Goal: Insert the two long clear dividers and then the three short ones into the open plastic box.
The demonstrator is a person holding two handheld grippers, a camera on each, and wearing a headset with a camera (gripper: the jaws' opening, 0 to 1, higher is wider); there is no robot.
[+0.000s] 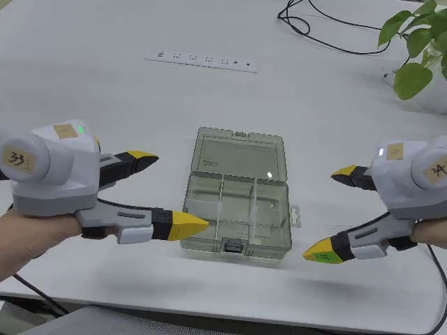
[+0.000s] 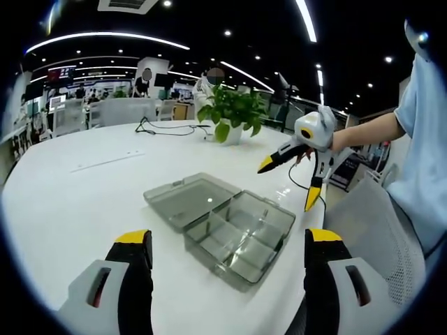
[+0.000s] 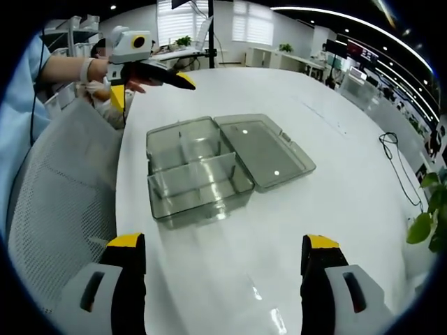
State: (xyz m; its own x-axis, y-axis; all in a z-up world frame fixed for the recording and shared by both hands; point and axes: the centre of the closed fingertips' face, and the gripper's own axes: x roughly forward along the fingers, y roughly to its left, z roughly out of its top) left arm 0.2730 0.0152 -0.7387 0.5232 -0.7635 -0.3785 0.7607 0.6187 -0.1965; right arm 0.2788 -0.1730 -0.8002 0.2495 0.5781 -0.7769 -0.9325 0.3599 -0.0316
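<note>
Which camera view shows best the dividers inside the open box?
The head view: it looks down into the plastic box, so the clear dividers stand apart plainly. Both gripper views show the box from low, slanted angles, where the dividers overlap.

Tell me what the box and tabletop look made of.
Box: smoky translucent plastic, glossy; the table shows through its walls and lid. Tabletop: white, smooth, semi-gloss, possibly laminate; ceiling lights reflect softly in it.
</note>
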